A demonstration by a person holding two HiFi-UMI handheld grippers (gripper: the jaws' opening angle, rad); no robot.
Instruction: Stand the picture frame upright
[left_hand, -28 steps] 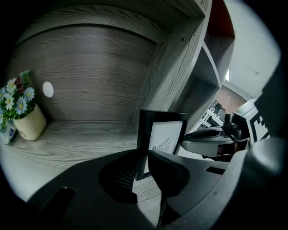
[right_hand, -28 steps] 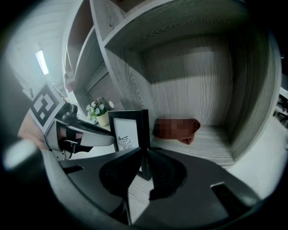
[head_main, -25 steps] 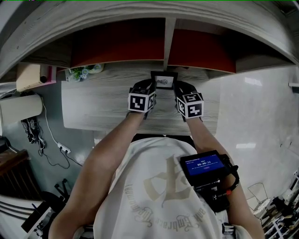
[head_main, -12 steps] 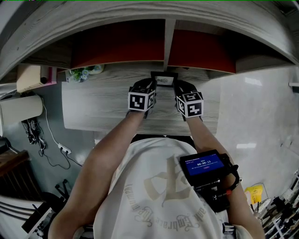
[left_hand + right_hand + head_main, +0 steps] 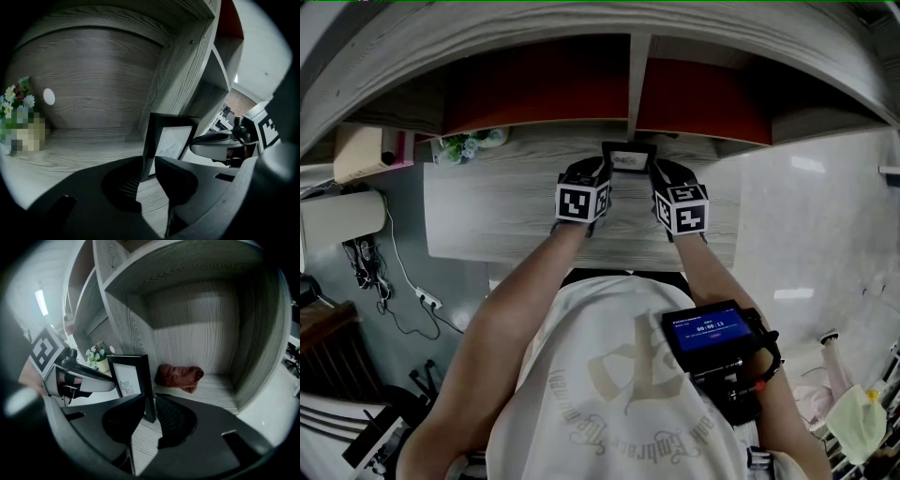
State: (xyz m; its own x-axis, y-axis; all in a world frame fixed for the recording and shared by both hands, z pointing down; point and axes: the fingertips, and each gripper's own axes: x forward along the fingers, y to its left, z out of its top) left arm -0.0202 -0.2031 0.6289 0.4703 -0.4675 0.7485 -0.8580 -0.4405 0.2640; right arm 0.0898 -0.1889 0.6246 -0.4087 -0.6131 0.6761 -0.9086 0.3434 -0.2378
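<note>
The black picture frame (image 5: 629,157) stands near upright at the back of the grey wooden desk (image 5: 497,211), just in front of the shelf divider. My left gripper (image 5: 602,172) straddles its left edge (image 5: 146,140). Its jaws have just been opening and stand slightly apart from that edge. The frame's right edge (image 5: 149,394) lies between the pads of my right gripper (image 5: 659,173), which looks shut on it. The white print (image 5: 127,379) faces me.
A small pot of flowers (image 5: 469,145) sits at the desk's back left. A folded reddish-brown cloth (image 5: 180,375) lies in the right shelf bay. The upright divider (image 5: 639,84) rises directly behind the frame. The desk's front edge runs just below my wrists.
The frame has tipped up from a backward lean to nearly upright. Both grippers have stayed where they were.
</note>
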